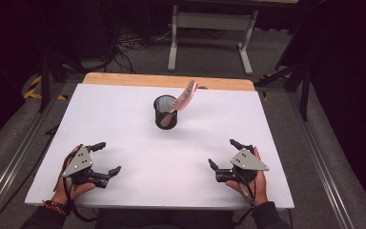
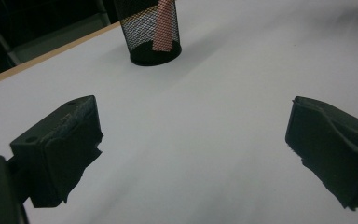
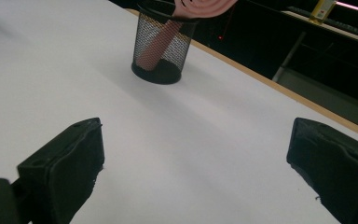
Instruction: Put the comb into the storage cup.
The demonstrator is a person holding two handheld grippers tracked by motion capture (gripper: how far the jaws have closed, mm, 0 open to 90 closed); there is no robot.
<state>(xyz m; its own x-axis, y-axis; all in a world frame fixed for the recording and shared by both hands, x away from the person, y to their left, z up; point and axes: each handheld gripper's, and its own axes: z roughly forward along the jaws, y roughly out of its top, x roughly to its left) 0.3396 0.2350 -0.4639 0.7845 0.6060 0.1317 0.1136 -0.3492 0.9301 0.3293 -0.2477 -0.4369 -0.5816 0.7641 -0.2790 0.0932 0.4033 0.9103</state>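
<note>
White tabletop is stretching wide under me, with a strip of wood showing along its far edge and dark floor beyond. I am seeing the left gripper sitting low near the front left corner, held in a hand that is coming in from the near edge, its jaws spread wide with nothing between them. I am seeing the right gripper mirroring it near the front right corner, jaws likewise spread and empty, tips angling inward toward the middle of the board. Both are pointing toward the black mesh cup, which is standing upright toward the far centre of the surface, well apart from either gripper. A pink comb is leaning in it, handle down inside the mesh and toothed end sticking out over the rim, tilting to the right in the high view. Bare white surface is lying all around the cup and between it and both grippers.
</note>
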